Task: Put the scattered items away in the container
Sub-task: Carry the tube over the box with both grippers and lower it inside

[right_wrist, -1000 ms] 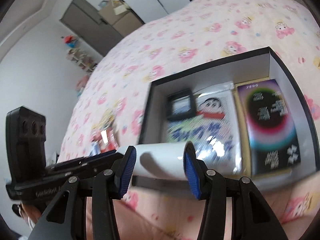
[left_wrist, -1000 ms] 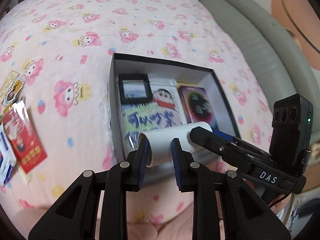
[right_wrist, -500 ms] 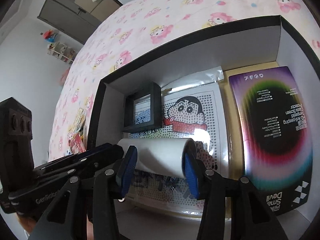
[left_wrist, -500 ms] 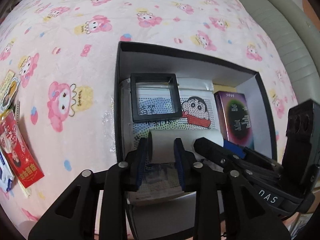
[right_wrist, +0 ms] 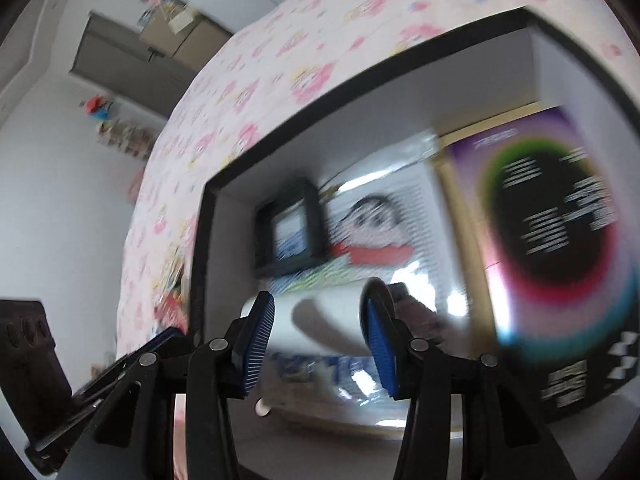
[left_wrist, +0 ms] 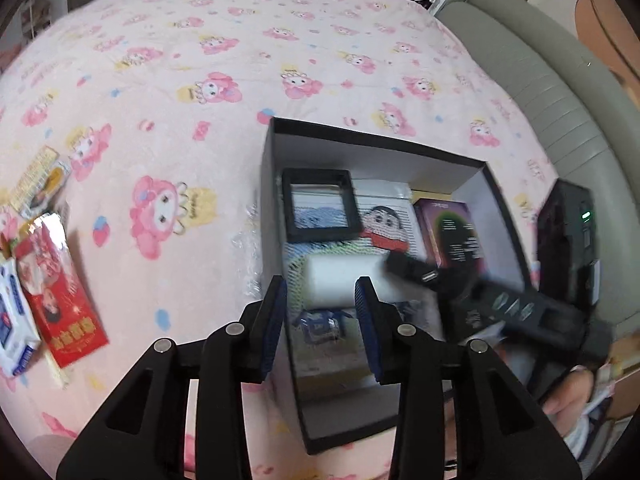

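Roll: a white roll (left_wrist: 340, 282) is seen lying on its side inside the box, on the cartoon sheet, at about 6 o'clock from the small black frame; half a second ago it was clamped at both ends, and it has now been let go.
Left gripper (left_wrist: 322, 322): its jaws have been spread apart and drawn back from the roll's left end; nothing is held.
Right gripper (right_wrist: 316, 340): its jaws are likewise apart, the roll (right_wrist: 320, 320) lying between them, blurred; whether a pad is touched cannot be told.
Box (left_wrist: 384, 148): black-walled, already holding the frame (left_wrist: 318, 204), the cartoon sheet (left_wrist: 384, 228) and a purple packet (left_wrist: 448, 232) at 3 o'clock.
Bed (left_wrist: 168, 92): a red packet (left_wrist: 60, 296) and a white pack (left_wrist: 12, 320) are left at 9 o'clock, well apart from the box.
Meaning: this item is judged delivered; the loose packets are judged to be next.
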`<state>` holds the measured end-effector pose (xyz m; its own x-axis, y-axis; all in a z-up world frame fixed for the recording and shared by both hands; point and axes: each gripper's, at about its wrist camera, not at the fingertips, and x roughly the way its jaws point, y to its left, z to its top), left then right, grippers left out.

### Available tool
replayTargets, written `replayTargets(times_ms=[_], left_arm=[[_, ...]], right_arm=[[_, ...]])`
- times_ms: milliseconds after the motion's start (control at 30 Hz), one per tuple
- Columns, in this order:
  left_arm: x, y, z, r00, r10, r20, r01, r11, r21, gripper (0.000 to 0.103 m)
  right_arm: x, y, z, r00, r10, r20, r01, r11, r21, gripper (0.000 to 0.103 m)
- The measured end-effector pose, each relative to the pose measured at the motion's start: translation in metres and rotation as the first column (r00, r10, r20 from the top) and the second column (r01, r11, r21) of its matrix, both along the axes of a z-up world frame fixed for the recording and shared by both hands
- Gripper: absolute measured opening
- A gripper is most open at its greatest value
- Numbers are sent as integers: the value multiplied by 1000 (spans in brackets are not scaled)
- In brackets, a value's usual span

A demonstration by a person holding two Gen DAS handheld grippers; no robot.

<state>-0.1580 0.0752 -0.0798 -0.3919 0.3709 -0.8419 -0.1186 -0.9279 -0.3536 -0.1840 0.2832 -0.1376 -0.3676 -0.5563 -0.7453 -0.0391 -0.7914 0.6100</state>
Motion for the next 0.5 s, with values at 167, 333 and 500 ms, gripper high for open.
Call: replayTargets(times_ms=[167,333,500], left_arm=[[7,-4,4,1000,-11,-21,11,1000,0,35],[21,-18,3,1000,6,-17,-6,1000,-9,35],[39,-33,1,1000,14,-10,-14,1000,-20,35]], right_arm=[[10,-26,6,996,78,-43,-76,996,54,43],[32,-33,34,987,73,-144,-34,965,259,43],[70,-53,67,959,101,-267,0,935,354,43]])
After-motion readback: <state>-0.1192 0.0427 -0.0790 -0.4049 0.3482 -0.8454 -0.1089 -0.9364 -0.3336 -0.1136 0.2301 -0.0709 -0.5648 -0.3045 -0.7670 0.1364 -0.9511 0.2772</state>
